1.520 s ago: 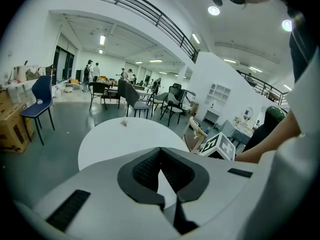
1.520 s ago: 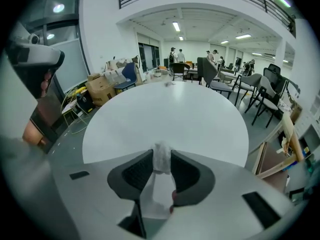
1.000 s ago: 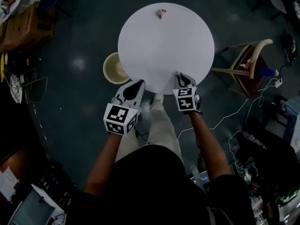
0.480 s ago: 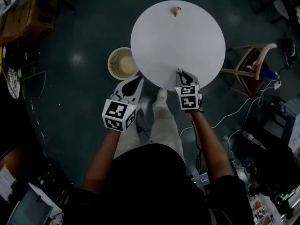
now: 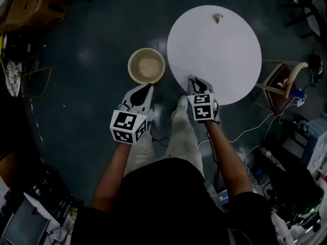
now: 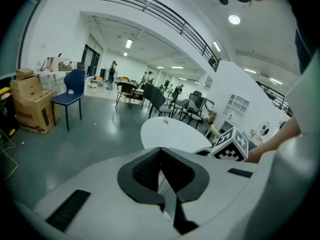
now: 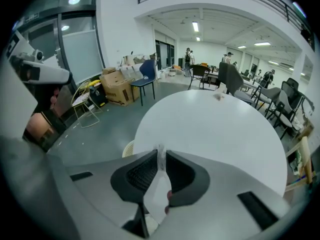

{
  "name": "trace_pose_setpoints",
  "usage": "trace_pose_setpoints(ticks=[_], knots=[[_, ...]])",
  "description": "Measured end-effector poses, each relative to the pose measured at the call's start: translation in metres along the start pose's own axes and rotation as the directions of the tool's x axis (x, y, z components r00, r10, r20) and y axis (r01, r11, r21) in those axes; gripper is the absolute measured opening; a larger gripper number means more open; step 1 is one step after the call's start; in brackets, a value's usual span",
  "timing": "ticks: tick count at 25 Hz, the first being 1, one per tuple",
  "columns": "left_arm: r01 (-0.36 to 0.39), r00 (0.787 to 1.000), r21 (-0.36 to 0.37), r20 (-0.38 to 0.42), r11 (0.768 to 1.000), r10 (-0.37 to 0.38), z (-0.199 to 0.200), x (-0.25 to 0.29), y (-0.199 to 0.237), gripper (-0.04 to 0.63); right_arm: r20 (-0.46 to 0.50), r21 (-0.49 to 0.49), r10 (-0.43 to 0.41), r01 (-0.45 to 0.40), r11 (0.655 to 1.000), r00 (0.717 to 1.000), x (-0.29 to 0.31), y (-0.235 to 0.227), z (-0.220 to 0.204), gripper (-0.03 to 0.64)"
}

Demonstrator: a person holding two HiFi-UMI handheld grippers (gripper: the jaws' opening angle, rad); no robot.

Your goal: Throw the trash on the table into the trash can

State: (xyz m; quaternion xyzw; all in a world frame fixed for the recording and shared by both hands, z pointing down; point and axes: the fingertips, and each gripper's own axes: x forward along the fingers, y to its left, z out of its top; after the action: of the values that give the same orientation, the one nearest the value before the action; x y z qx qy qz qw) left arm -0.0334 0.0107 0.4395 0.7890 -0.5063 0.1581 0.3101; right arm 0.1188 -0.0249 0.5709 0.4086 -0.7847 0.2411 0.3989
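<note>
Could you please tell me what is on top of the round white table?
One crumpled scrap lies on the table near its far edge; the rest looks bare. The right gripper, shut on a thin white piece, covers part of the near rim.

Head camera is looking steeply down from above the person onto the round white table [image 5: 214,55] and wicker trash can [image 5: 146,65]. Left gripper view is facing the table from further back, low over the floor. Right gripper view is sitting close at the table's near edge, looking across it. All three are sharing the tabletop.

1 wooden chair [image 5: 280,88], cardboard box [image 5: 31,9] far up-left of the chair, wire rack [image 5: 36,80] far left of it
</note>
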Motion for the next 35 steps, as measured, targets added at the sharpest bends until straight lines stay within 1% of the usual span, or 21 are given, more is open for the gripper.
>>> trace_pose_setpoints(ticks=[4, 9, 17, 24, 28, 35], knots=[[-0.041, 0.999, -0.043, 0.011, 0.998, 0.041, -0.004, -0.013, 0.035, 0.008, -0.005, -0.027, 0.03, -0.031, 0.999, 1.0, 0.019, 0.032, 0.02, 0.064], [-0.072, 0.997, -0.088, 0.021, 0.993, 0.074, -0.012, -0.022, 0.072, 0.008, -0.005, -0.06, 0.073, -0.073, 0.996, 0.997, 0.045, 0.073, 0.045, 0.064], [-0.104, 0.994, -0.149, 0.012, 0.983, 0.107, -0.041, -0.026, 0.133, 0.008, -0.01, -0.065, 0.135, -0.135, 0.989, 0.991, 0.091, 0.14, 0.07, 0.064], [-0.114, 0.993, -0.161, -0.018, 0.98, 0.113, -0.076, -0.005, 0.171, 0.008, -0.052, -0.114, 0.169, -0.174, 0.978, 0.984, 0.139, 0.176, 0.062, 0.064], [-0.123, 0.992, -0.171, -0.037, 0.978, 0.118, -0.104, 0.008, 0.191, 0.008, -0.061, -0.091, 0.183, -0.188, 0.978, 0.981, 0.165, 0.186, 0.048, 0.064], [-0.13, 0.991, -0.183, -0.056, 0.974, 0.122, -0.15, 0.03, 0.222, 0.008, -0.055, -0.048, 0.168, -0.171, 0.984, 0.984, 0.21, 0.194, 0.027, 0.064]])
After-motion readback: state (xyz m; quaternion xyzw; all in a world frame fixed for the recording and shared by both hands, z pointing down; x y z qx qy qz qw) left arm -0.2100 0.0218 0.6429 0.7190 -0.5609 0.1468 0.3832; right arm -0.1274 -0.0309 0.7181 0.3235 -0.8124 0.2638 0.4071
